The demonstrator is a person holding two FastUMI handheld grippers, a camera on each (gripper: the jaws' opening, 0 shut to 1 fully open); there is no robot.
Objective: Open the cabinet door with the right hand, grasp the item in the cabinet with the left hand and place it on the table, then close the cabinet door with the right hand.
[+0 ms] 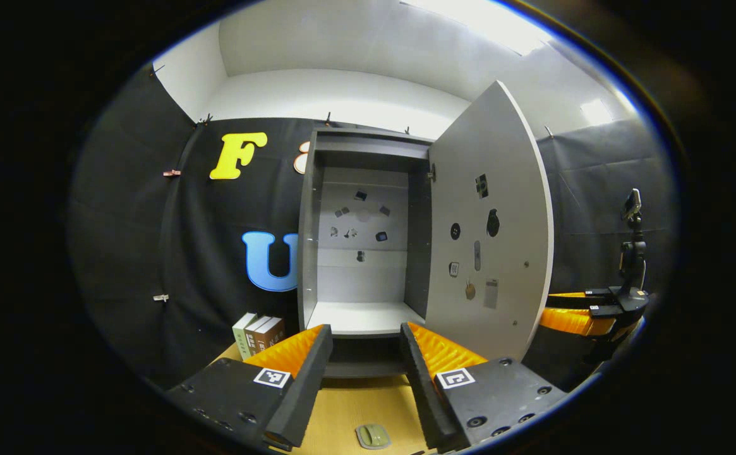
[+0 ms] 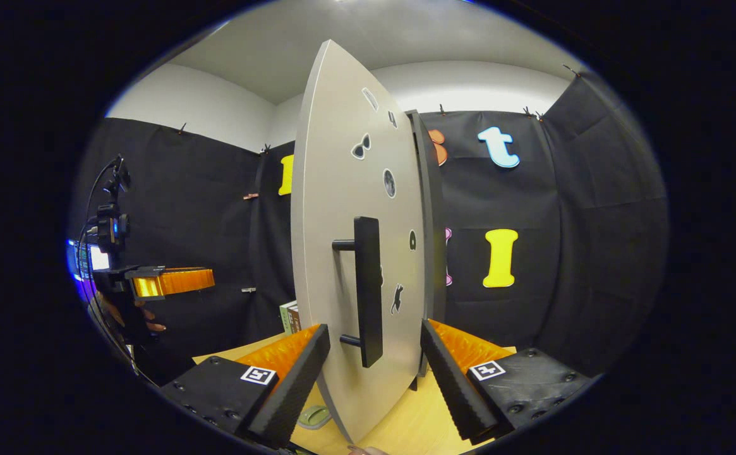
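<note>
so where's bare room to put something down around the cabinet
The cabinet shelf is bare between its side walls. On the table, the strip between the cabinet front and the small green item is free. It is tighter on the left by the books and on the right behind the open door.

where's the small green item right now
The small green item lies on the wooden table, low in the left gripper view between the left tool fingers, in front of the open cabinet.
</note>
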